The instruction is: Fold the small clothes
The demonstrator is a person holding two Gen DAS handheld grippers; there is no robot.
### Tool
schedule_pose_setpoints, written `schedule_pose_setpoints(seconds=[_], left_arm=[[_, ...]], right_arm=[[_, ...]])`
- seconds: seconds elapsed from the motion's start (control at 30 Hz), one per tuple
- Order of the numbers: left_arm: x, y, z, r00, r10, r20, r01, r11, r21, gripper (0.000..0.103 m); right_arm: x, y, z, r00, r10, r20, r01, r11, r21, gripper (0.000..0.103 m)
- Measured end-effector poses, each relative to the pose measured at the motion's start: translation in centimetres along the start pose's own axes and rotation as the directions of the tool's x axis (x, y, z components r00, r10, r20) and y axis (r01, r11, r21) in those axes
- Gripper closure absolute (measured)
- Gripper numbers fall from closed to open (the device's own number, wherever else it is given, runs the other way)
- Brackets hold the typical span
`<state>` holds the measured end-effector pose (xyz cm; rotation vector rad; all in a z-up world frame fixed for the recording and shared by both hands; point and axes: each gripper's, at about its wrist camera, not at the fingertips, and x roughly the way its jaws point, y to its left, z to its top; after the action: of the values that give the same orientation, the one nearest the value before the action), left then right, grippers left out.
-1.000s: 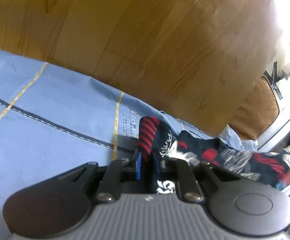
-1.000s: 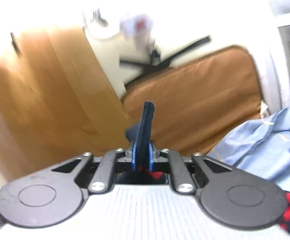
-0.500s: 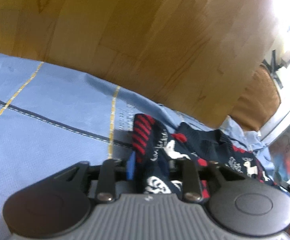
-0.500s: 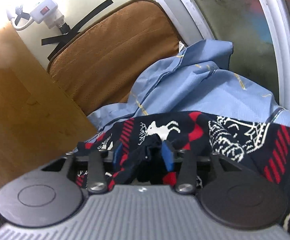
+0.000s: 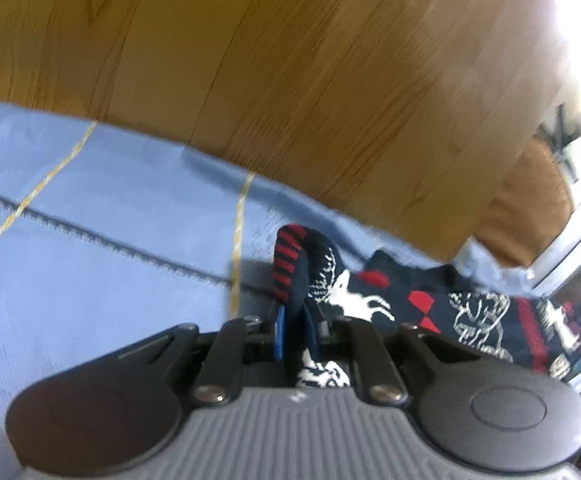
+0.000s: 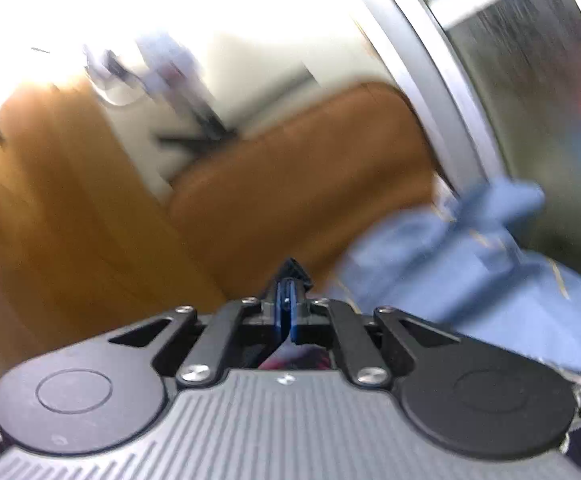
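A navy knitted garment (image 5: 370,300) with red stripes and white reindeer lies on a light blue cloth (image 5: 90,260) spread over the floor. In the left wrist view my left gripper (image 5: 294,316) is closing tight on a raised fold at the garment's left end, and the pads press the fabric. The right wrist view is blurred. There my right gripper (image 6: 288,292) is closing on a thin dark edge of the garment (image 6: 292,268), which pokes out past the tips. More of the knit shows under the jaws and at the lower right corner.
Wooden floor (image 5: 290,80) runs beyond the blue cloth (image 6: 470,280). A brown cushion (image 6: 310,184) lies against the white wall, beside a grey window frame (image 6: 430,80). A socket with black cables sits on the wall behind it.
Both grippers opened over the garment half a second ago and have shut on it again. The right wrist view has swung from the spread garment up to the cushion and wall.
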<state>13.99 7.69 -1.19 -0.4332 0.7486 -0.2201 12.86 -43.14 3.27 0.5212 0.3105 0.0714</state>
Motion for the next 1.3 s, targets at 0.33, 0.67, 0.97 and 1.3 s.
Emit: schedule_pose_setpoints(seconds=[0.33, 0.67, 0.97, 1.3], left_arm=[[-2.3, -0.1, 0.6, 0.995, 0.032, 0.093, -0.029, 0.999, -0.032, 0.075], [-0.4, -3.7, -0.9, 0.972, -0.230, -0.039, 0.232, 0.971, 0.063, 0.073], [-1.0, 2.2, 1.5, 0.958, -0.279, 0.064, 0.286, 0.946, -0.154, 0.071], [-0.9, 1.8, 1.9, 0.954, -0.294, 0.058, 0.299, 0.944, -0.138, 0.072]], right_arm=[[1.9, -3.5, -2.9, 0.982, -0.066, -0.175, 0.097, 0.980, 0.176, 0.086], [1.2, 8.8, -2.7, 0.979, 0.077, -0.188, -0.098, 0.989, -0.108, 0.096], [4.7, 23.5, -9.9, 0.891, 0.226, -0.392, -0.368, 0.867, -0.336, 0.096], [7.5, 25.5, -16.0, 0.749, 0.205, -0.630, -0.489, 0.813, -0.317, 0.066]])
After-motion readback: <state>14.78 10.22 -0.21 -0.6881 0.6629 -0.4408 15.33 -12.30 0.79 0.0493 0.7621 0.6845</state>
